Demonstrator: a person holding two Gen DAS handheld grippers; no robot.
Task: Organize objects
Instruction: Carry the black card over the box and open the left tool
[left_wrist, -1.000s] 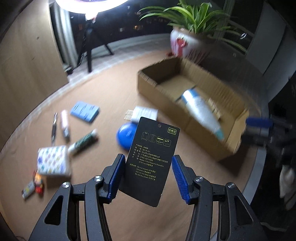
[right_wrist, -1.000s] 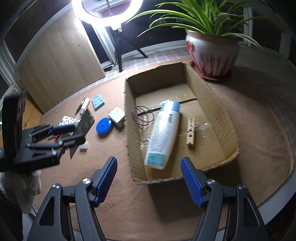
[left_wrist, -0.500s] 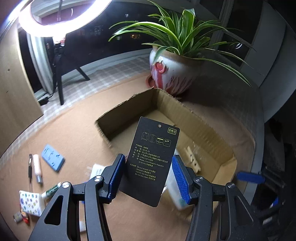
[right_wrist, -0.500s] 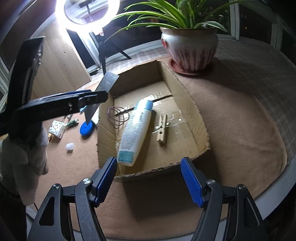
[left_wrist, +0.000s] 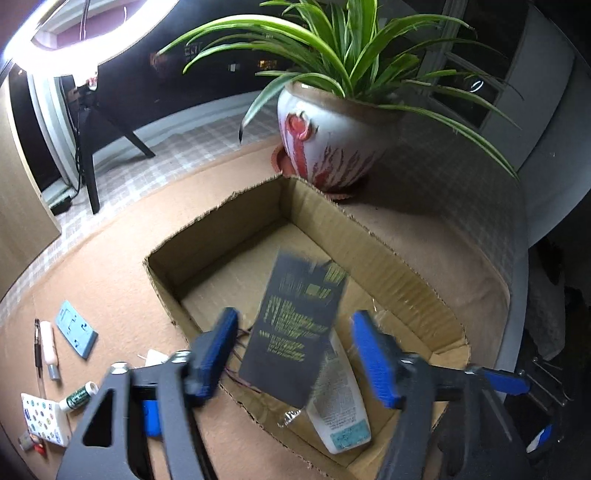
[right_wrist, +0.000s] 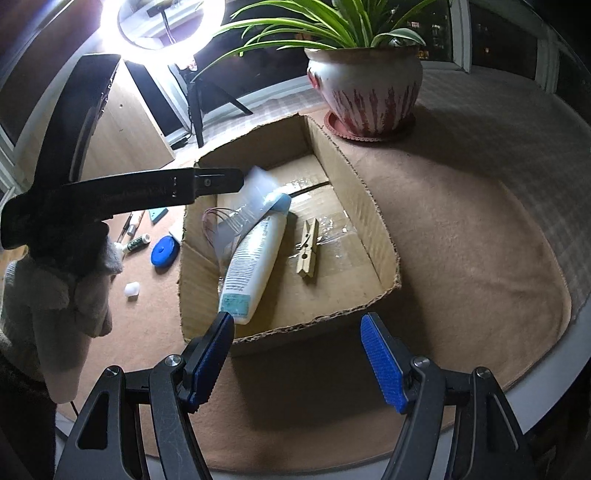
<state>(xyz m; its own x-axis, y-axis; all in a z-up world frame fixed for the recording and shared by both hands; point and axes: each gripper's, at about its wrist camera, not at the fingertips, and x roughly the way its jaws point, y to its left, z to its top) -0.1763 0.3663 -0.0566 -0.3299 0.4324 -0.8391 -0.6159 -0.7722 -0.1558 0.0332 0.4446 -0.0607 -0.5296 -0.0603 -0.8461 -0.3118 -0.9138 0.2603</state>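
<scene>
Left wrist view: my left gripper (left_wrist: 291, 350) has its jaws apart, and the card (left_wrist: 295, 328) hangs blurred, unclamped, over the box (left_wrist: 402, 258). My right gripper (right_wrist: 297, 358) is spread and empty. I judge the card could glance off the bottle (right_wrist: 258, 254) and land askew.

The left wrist camera looks down into the cardboard box (left_wrist: 388, 254) from close above. The right wrist camera looks in from the box's near edge. Both show the plant pot (right_wrist: 365, 85).
</scene>
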